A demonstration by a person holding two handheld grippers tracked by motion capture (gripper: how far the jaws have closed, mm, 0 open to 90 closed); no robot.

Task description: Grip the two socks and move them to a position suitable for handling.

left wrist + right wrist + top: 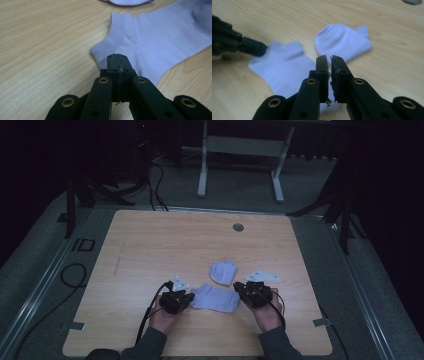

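Here, a wooden table [150, 250] carries two pale lilac socks near its front middle. One sock [216, 297] lies flat between the two grippers, and a second, folded sock [223, 272] sits just beyond it, toward one o'clock from the flat one and a little apart from it.

The left gripper [186, 300], held in the person's left hand [162, 317], is at nine o'clock of the flat sock. In the left gripper view its jaws are pressed together at the tips, right at the sock's [160, 42] ribbed cuff corner; whether any cloth is caught between them I cannot tell, since the tips cover that edge. The folded sock's edge [127, 2] peeks in at twelve o'clock of that view.

The right gripper [242, 289], in the right hand [267, 312], is at three o'clock of the flat sock, touching or just over its toe end. In the right gripper view its jaws [329, 62] stand nearly closed with a thin slit between them, above the flat sock [284, 67]; they grip nothing I can see. The folded sock [343, 41] lies at twelve o'clock past the tips, and the left gripper [259, 50] reaches in from nine o'clock onto the flat sock's far corner.

A round grommet [238, 227] is set in the table near its far edge.
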